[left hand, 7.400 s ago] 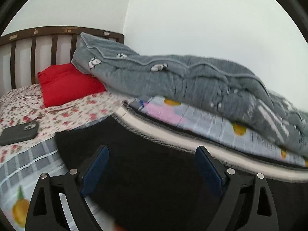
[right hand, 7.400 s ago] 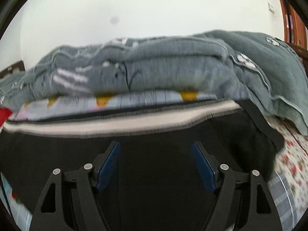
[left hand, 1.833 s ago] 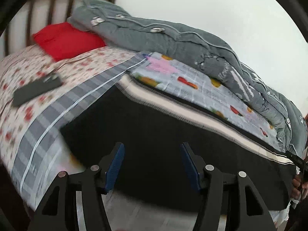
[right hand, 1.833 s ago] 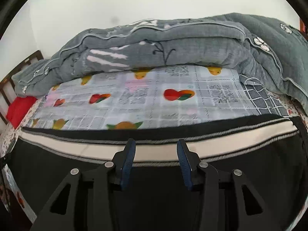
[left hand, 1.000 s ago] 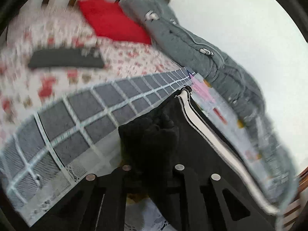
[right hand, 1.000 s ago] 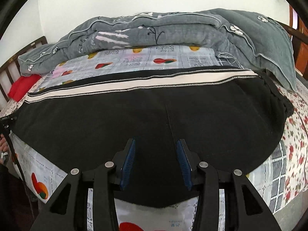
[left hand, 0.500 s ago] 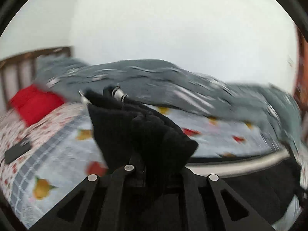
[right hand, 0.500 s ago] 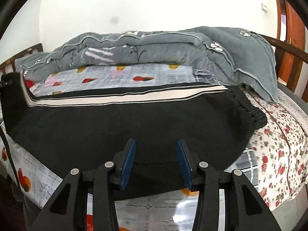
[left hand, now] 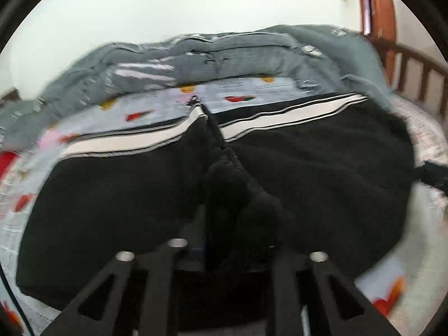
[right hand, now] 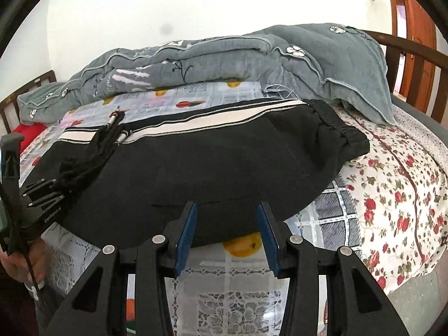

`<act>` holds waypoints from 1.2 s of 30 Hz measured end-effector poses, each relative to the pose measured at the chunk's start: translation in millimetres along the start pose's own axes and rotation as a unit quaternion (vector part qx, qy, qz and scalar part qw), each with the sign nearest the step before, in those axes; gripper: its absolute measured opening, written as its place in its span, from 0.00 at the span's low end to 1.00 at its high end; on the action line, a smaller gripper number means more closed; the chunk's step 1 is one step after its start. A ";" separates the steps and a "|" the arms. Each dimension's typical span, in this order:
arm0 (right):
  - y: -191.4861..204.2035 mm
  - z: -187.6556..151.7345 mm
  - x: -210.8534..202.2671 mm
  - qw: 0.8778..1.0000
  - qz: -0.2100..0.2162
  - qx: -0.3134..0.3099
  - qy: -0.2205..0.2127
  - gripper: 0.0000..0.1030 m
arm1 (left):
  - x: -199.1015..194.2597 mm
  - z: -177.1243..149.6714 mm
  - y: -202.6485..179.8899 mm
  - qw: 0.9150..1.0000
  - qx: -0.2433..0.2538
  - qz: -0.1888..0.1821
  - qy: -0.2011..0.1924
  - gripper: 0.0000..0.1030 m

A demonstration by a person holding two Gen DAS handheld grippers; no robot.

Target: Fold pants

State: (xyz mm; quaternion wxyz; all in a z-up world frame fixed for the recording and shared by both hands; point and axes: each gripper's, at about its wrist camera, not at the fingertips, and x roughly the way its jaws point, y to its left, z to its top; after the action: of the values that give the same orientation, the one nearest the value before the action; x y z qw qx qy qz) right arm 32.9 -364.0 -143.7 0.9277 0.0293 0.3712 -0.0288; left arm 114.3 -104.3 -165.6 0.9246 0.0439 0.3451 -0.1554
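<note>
Black pants (right hand: 212,156) with a white side stripe lie folded across the near side of a bed (right hand: 397,184), their elastic waistband toward the flowered sheet and their hems bunched at the left tongs (right hand: 60,186). Those tongs have just been opening, with the gathered hem cloth between them; the blurred left view does not show whether the pads press on it. The right tongs (right hand: 226,233) hover released just this side of the pants' near edge, gripping nothing. The fabric looks thick, soft and limp, likely to sag and slide unless taken at a seam, hem or waistband. Beyond the pants a grey quilt (right hand: 224,61) crowds the far side; open sheet lies past the waistband. The mattress edge runs just below the pants' near fold, so a careless tug could drag them off.
</note>
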 end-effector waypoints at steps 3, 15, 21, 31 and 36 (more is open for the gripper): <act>13.3 4.3 1.3 1.000 0.018 0.002 -0.002 0.43 | -31.4 -1.9 36.7 0.997 -0.049 -0.047 -0.026 0.51; 138.0 43.0 32.8 0.985 0.172 0.007 0.001 0.43 | -105.2 -41.1 203.0 0.973 -0.208 0.054 -0.084 0.64; 169.4 32.7 58.8 0.989 0.142 -0.026 0.020 0.15 | -80.4 -46.7 223.3 0.970 -0.237 0.035 -0.039 0.64; 169.1 8.5 45.1 0.988 0.133 -0.077 0.029 0.11 | -56.3 -54.7 201.5 0.981 -0.189 0.036 0.007 0.65; 158.0 21.8 57.2 0.987 0.157 -0.015 0.034 0.35 | -46.4 -50.2 205.7 0.980 -0.192 0.045 0.010 0.66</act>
State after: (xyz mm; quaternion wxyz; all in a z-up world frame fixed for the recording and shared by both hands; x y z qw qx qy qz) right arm 101.1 -210.0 -162.2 0.9078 0.0744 0.3937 0.1240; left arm 115.2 112.1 -178.8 0.9184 -0.1177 0.3751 -0.0437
